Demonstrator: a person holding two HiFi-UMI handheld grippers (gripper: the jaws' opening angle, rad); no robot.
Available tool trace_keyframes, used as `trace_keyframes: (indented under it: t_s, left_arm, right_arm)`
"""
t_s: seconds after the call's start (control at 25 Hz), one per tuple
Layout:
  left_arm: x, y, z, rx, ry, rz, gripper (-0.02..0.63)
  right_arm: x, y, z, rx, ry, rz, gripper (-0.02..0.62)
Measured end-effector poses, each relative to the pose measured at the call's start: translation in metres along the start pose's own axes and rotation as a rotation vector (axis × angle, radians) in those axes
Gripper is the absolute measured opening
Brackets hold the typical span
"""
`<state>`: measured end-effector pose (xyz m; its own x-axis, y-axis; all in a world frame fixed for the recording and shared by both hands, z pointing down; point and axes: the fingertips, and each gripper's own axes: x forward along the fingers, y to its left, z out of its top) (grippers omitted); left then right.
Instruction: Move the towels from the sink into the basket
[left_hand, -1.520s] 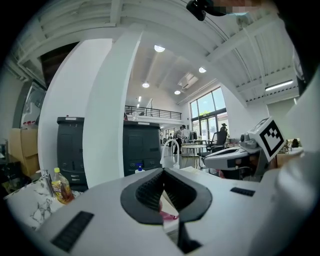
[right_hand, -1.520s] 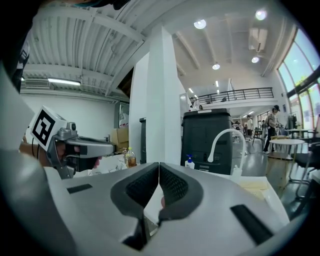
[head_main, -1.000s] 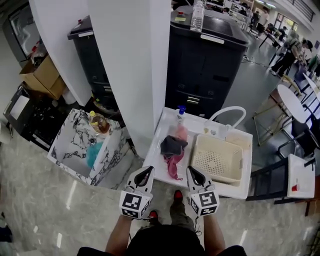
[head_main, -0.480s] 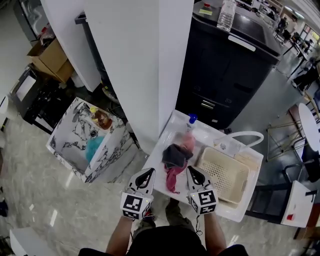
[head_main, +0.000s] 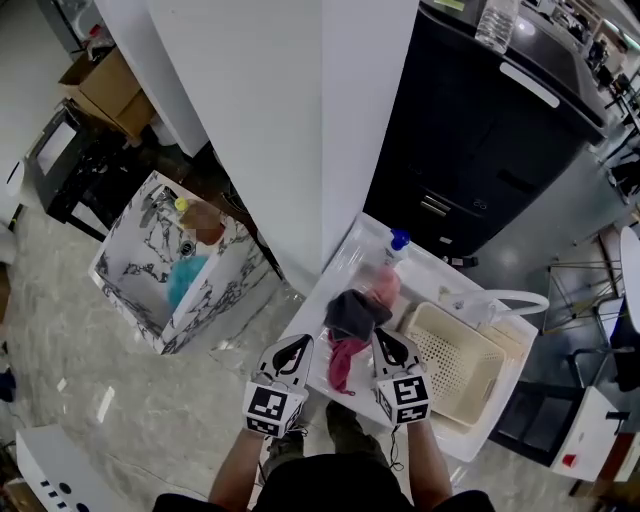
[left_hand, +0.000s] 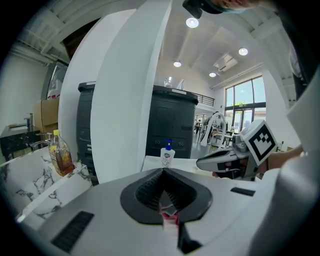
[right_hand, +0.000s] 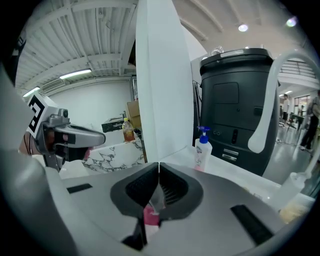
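Since no towel is seen inside the basket (head_main: 452, 362), the task is judged to stand at its very start, with every transfer left to be done. The towels are found heaped in the basin of the white sink (head_main: 328, 292), at 12 o'clock from the two grippers. Three are counted, as far as the folds allow: a dark grey towel (head_main: 352, 312) on top, a pale pink towel (head_main: 386, 284) at its 1 o'clock, and a magenta towel (head_main: 343, 364) hanging toward 6 o'clock. One basket is counted, cream and bare inside, set at 4 o'clock of the heap on the same unit. One soap bottle (head_main: 396, 243) with a blue pump is seen at 1 o'clock of the heap, and one white faucet (head_main: 500, 298) is arched over the basket's far side. Two grippers are counted: the left gripper (head_main: 298, 345) and the right gripper (head_main: 385, 347) are held just short of the sink's near rim, each with its jaws pressed together and nothing caught between them, so both must be parted before a towel can be taken.
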<state>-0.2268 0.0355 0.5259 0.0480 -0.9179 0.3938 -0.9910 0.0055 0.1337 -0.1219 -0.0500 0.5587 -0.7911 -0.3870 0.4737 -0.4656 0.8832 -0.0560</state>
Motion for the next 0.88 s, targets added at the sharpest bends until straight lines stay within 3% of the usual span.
trace_keyframes:
  t_s: [0.4,0.48,0.52,0.88]
  left_arm:
    - [0.005,0.011,0.005,-0.01,0.005,0.051,0.006]
    - [0.003,0.013,0.005,-0.018,0.004,0.071,0.006]
    - [0.001,0.015,0.003,-0.023,0.008,0.081,0.006]
    - [-0.011,0.034,-0.01,-0.066,0.03,0.163,0.006]
  right_arm:
    - [0.038,-0.015,-0.002,-0.029,0.085,0.041,0.036]
    - [0.049,-0.015,-0.008,-0.034,0.126,0.066,0.128]
    - [0.054,-0.016,-0.012,-0.04,0.146,0.072,0.143]
    - [0.092,-0.01,-0.044,-0.092,0.273,0.132,0.186]
